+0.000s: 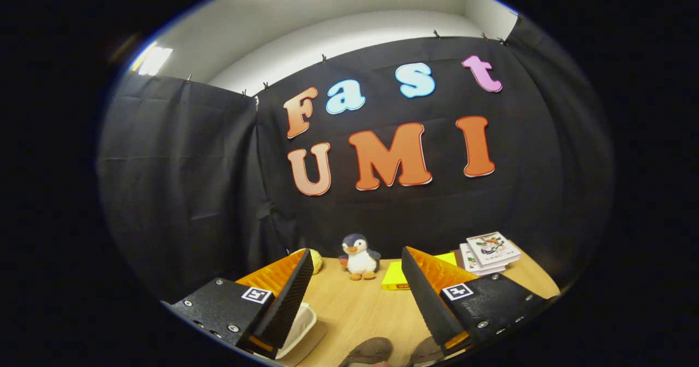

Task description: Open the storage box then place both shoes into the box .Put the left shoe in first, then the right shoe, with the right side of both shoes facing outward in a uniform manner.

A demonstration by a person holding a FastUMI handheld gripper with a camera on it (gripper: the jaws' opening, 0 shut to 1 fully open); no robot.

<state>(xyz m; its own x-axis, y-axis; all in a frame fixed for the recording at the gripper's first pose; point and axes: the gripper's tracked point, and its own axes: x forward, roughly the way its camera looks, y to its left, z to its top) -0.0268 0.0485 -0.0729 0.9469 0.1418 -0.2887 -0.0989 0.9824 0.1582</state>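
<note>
The gripper [357, 296] hovers above the wooden tabletop [360, 312] with its jaws spread wide and nothing between them. Low between the fingers, at the near edge of the tabletop, the 2 shoes [390, 351] show as brownish rounded tops, cut off so that little of their shape can be made out; which is left and which is right cannot be told. The storage box [303, 323], pale and white-rimmed, lies just beside the left finger and is mostly hidden behind it; whether it is open or closed cannot be told.

Along the far edge of the tabletop, against the black cloth wall [180, 192], a small plush penguin [359, 256] stands upright beyond the gap between the fingers. A yellow soft thing [315, 260] peeks out behind the left fingertip, too hidden to name. A flat yellow book [394, 277] lies just beside the penguin, partly covered by the right finger. Near the far right corner sits a stack of white books [489, 253] with pictured covers. Above the cloth, a white wall and ceiling [327, 34] with bright light panels show
</note>
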